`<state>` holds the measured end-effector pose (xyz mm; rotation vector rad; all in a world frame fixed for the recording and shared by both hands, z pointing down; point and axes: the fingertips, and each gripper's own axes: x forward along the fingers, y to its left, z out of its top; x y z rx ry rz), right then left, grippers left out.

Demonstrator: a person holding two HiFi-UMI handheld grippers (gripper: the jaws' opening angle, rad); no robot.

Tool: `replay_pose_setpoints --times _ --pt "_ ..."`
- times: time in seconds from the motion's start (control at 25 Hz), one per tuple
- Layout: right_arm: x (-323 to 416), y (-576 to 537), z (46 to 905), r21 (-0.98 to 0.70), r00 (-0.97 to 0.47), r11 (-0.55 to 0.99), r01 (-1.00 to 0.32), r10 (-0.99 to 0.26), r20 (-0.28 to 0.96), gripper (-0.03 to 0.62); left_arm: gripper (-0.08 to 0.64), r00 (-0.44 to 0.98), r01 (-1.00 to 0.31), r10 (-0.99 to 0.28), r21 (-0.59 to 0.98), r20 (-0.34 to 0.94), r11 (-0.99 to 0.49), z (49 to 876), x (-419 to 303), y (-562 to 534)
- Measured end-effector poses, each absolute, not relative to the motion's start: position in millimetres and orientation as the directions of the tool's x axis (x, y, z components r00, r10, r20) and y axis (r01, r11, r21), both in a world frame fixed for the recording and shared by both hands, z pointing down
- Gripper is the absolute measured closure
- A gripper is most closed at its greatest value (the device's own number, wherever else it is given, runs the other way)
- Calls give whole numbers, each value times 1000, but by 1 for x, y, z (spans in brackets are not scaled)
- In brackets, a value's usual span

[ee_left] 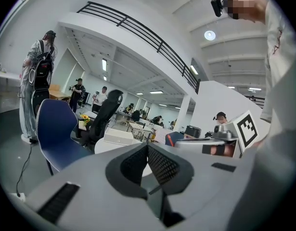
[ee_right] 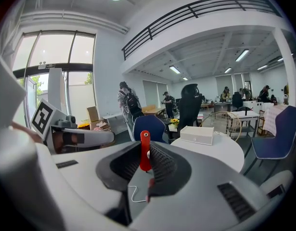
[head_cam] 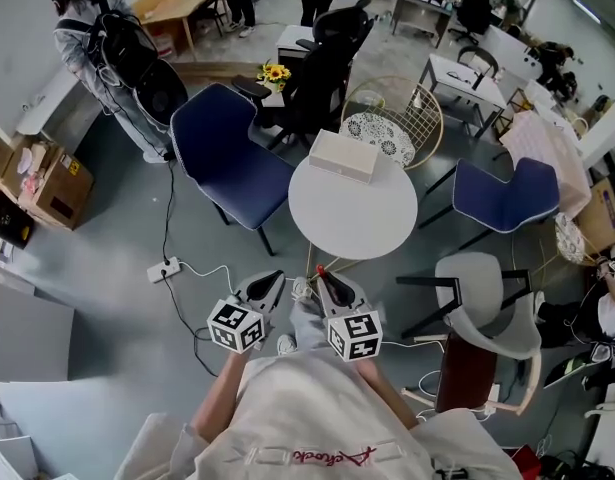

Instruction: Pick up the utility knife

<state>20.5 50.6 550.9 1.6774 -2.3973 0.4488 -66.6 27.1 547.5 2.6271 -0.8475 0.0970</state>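
Grey office floor (head_cam: 97, 268) below, round white table (head_cam: 352, 218) mid-frame — right gripper (head_cam: 324, 278) pinches the red utility knife (ee_right: 144, 153), its long axis upright; left gripper (ee_left: 148, 150) pressed together, empty.

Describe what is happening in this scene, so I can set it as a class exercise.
A person stands in an open office with a pair of tongs in each hand. The right tongs are closed on a red utility knife, held upright between the pads, so the pick-up looks done. The left tongs are shut with nothing in them. Both are held close in front of the person's body, just short of a round white table that carries a white box.
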Motion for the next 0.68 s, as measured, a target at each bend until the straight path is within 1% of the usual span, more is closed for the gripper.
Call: replay_pose_setpoints --times 0.68 --pt "20 52 556 -135 -350 323 -937 -880 321 531 547 816 -576 -551 332 175 -747 552 -65 31"
